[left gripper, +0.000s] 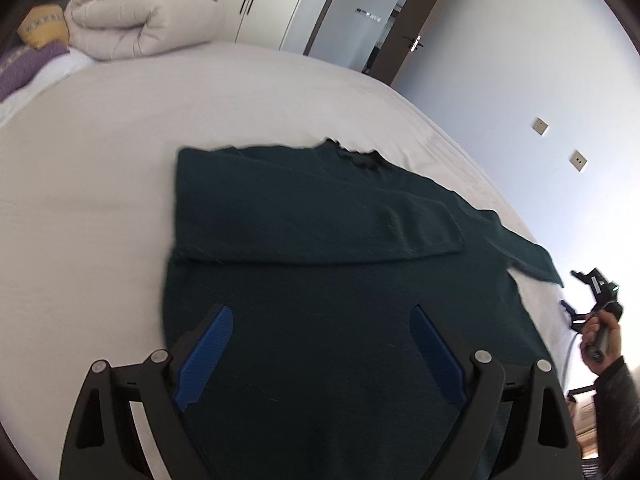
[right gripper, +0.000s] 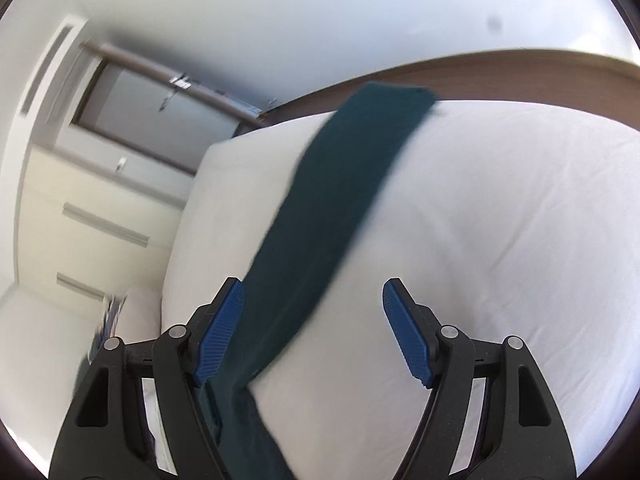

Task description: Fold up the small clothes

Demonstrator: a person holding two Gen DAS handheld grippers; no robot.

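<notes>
Right now my left tongs [left gripper: 320, 354] stand wide apart with nothing gripped, hovering over the lower body of the dark green sweater [left gripper: 320, 248], which lies flat on the bed [left gripper: 100, 184] across the middle of the left view with one sleeve already folded over the chest. My right tongs [right gripper: 314, 328] are also parted and empty; the other sleeve [right gripper: 340, 200] runs diagonally between the pads toward the upper right, brushing past the left one unpinched. I judge the knit soft, light and floppy, likely to sag and crease, so I'd pinch near the cuff or a hem corner. That sleeve's end reaches close to the bed's edge; open sheet lies left and beyond, with bedding [left gripper: 132, 24] piled upper left.
</notes>
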